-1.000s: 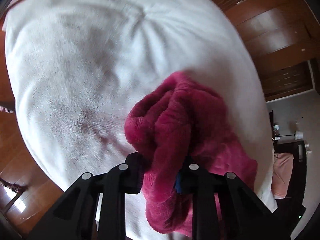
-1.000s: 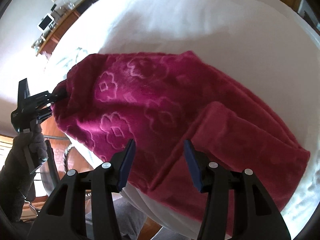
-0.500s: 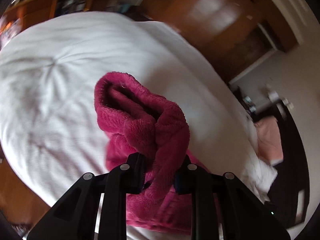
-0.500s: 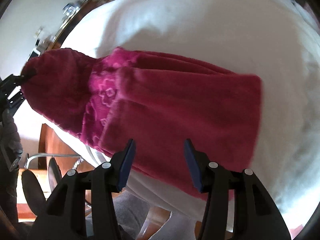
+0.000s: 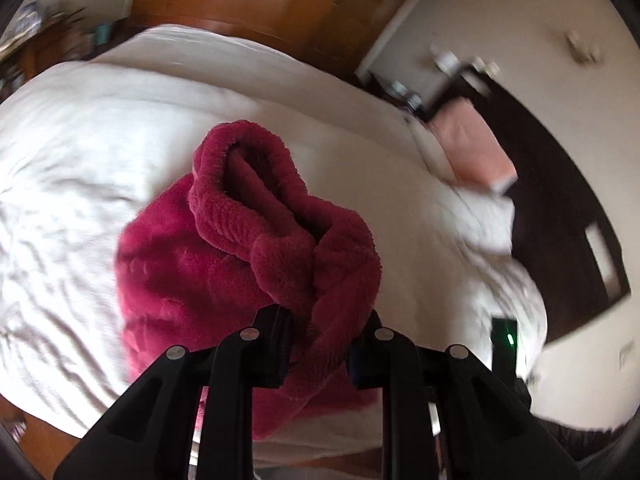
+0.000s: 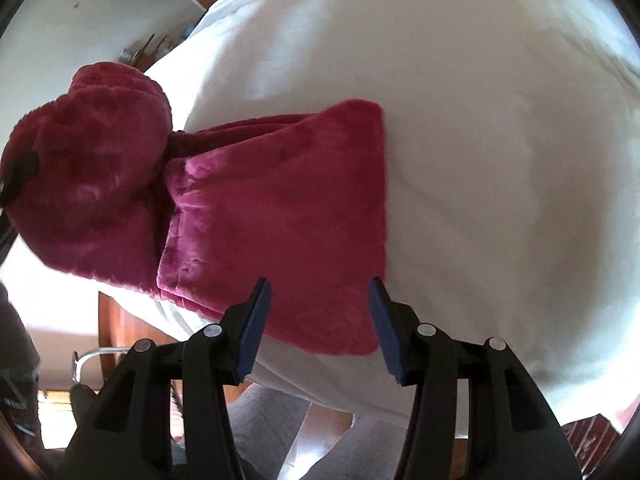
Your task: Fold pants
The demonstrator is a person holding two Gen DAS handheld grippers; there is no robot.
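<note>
A wide bed [image 6: 480,140] lay under me, covered by a white quilt [image 5: 80,168] creased into soft wrinkles on one side. My magenta fleece pants [image 6: 280,220] rested directly on the quilt near the bed's close edge, the flat part folded into a rough rectangle. At the far corner of the bed a pink pillow [image 5: 472,140] lay on white bedding. Wooden floor [image 5: 248,4] showed beyond the bed's far side.
</note>
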